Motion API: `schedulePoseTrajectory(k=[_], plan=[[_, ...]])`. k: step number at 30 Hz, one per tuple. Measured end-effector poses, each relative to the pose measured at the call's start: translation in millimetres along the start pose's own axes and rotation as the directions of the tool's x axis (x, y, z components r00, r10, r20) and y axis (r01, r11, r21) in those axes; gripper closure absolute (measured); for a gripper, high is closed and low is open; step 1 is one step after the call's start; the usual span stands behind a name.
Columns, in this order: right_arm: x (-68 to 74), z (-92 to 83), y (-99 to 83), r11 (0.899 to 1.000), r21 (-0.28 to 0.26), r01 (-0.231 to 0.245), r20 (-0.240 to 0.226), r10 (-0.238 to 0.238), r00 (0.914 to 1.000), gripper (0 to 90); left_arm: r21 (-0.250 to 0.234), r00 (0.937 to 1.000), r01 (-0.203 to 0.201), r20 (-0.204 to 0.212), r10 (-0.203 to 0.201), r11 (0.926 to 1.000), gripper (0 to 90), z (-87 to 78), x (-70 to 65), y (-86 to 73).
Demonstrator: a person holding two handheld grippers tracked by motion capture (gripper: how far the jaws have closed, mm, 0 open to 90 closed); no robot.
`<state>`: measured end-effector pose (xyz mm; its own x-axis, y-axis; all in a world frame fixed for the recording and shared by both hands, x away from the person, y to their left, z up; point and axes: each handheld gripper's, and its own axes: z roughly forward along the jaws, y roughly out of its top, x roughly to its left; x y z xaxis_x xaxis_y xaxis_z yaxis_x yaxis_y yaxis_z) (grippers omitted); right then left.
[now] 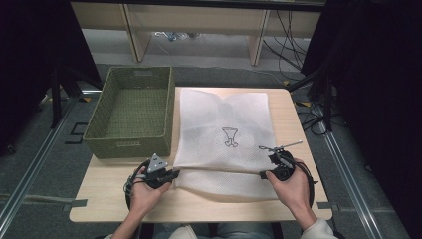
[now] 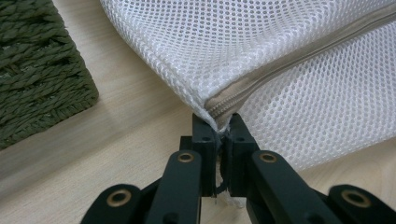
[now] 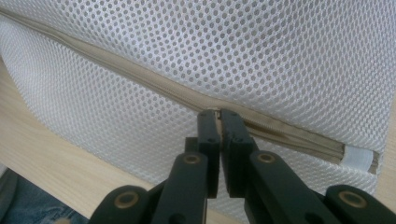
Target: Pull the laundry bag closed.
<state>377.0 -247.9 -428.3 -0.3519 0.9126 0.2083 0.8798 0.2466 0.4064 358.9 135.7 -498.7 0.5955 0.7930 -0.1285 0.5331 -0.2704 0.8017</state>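
A white mesh laundry bag (image 1: 224,124) with a small dark logo lies flat on the wooden table (image 1: 109,199). A beige zipper (image 3: 140,81) runs across it near the front. My left gripper (image 1: 175,173) is at the bag's front left corner. In the left gripper view the left gripper (image 2: 218,127) is shut on the mesh bag (image 2: 289,51) right at the end of the zipper (image 2: 280,63). My right gripper (image 1: 262,174) is at the bag's right side. In the right gripper view the right gripper (image 3: 219,114) is pinched shut on the zipper line, a little short of its white end tab (image 3: 359,158).
A green woven basket (image 1: 99,119) stands open at the table's left, close beside the bag; its corner (image 2: 37,70) shows in the left gripper view. Bare table runs along the front edge. The floor drops away on both sides, with cables at the back right.
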Motion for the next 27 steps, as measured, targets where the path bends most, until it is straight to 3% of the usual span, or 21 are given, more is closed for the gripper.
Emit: schedulePoseTrajectory(k=[12, 14, 15, 17, 21, 23, 24, 25, 26, 27], plan=[[-1.6, -1.1, -1.0, 1.000, 0.000, -0.019, 0.004, 0.019, 0.9998, 88.4, -0.010, 0.9999, 0.016, 0.001, -0.016, 0.9998, 84.5, 1.0, -1.0, -0.3], [-3.0, -1.4, -1.1, 1.000, 0.012, -0.003, 0.009, 0.003, 1.0000, 88.4, -0.015, 0.9998, 0.019, -0.001, -0.019, 0.9997, 84.5, 1.1, -1.2, -0.3], [-4.8, 0.2, -1.0, 1.000, -0.008, 0.013, 0.011, -0.013, 0.9999, 88.4, -0.005, 1.0000, 0.006, -0.008, -0.006, 1.0000, 84.5, 0.6, -0.1, -0.1], [-4.1, -0.5, -1.0, 1.000, -0.001, -0.014, 0.012, 0.014, 0.9998, 88.4, -0.015, 0.9998, 0.020, 0.001, -0.020, 0.9997, 84.5, 1.3, -1.0, -0.3], [-6.2, 0.1, -2.3, 1.000, -0.003, 0.004, 0.003, -0.004, 1.0000, 88.4, -0.015, 0.9998, 0.019, 0.001, -0.019, 0.9997, 84.5, 1.2, -1.0, -0.3], [-6.5, -0.1, -2.3, 1.000, -0.002, 0.007, 0.013, -0.007, 0.9999, 88.4, 0.003, 1.0000, 0.000, -0.001, 0.000, 1.0000, 84.5, -0.4, 1.0, -0.2], [-8.6, -0.7, -2.7, 1.000, -0.003, 0.014, 0.009, -0.014, 0.9999, 88.4, -0.007, 0.9999, 0.011, -0.002, -0.011, 0.9999, 84.5, 0.4, 0.0, -0.4], [-8.4, -1.3, -3.0, 1.000, -0.001, 0.004, 0.006, -0.004, 1.0000, 88.4, -0.014, 0.9998, 0.022, 0.000, -0.022, 0.9997, 84.5, 1.2, -0.8, -0.4], [-6.9, -1.7, -2.9, 1.000, 0.004, -0.023, 0.011, 0.023, 0.9997, 88.4, -0.002, 1.0000, 0.004, -0.004, -0.004, 1.0000, 84.5, 0.3, 0.4, -0.4], [-8.5, -1.0, -3.4, 1.000, 0.002, -0.008, 0.006, 0.008, 1.0000, 88.4, -0.001, 1.0000, 0.007, -0.003, -0.007, 1.0000, 84.5, 0.4, 0.5, -0.5]])
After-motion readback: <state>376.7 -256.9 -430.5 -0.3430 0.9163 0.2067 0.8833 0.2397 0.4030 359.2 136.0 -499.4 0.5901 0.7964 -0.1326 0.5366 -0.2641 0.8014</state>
